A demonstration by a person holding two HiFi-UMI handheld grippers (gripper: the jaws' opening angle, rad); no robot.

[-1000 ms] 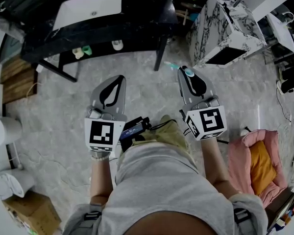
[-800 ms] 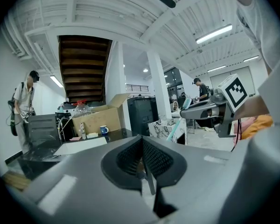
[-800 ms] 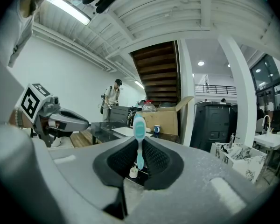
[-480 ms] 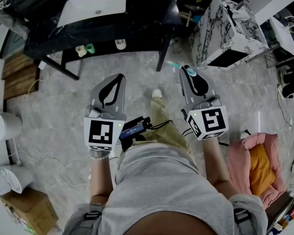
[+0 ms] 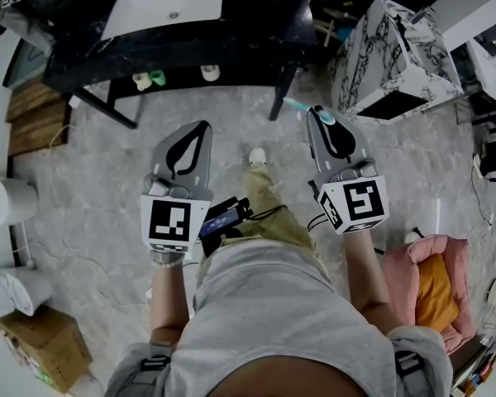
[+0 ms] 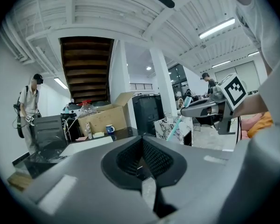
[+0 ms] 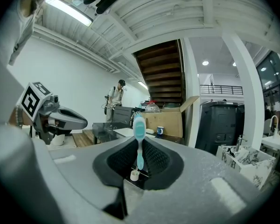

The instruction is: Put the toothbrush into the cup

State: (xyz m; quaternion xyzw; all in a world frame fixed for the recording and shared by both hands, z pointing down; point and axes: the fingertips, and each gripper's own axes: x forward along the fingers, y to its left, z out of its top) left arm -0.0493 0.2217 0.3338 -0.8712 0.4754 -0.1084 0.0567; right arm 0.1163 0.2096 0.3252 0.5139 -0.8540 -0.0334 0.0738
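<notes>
We carry the toothbrush [image 7: 139, 143] clamped crosswise in the right gripper [image 5: 321, 116], whose jaws close only as far as the thin handle lets them. The bristle head stands above them, probably so the handle can go into the cup first. The left gripper [image 5: 200, 131] is closed and empty, held level alongside. A mug [image 7: 160, 130], likely our cup, sits on the dark table [image 5: 256, 35] far ahead, well apart from both

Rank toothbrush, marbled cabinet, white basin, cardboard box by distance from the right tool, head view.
1. toothbrush: gripped in the right tool.
2. marbled cabinet: just ahead, to the right.
3. white basin: ahead, to the left.
4. cardboard box: far behind, left.
</notes>
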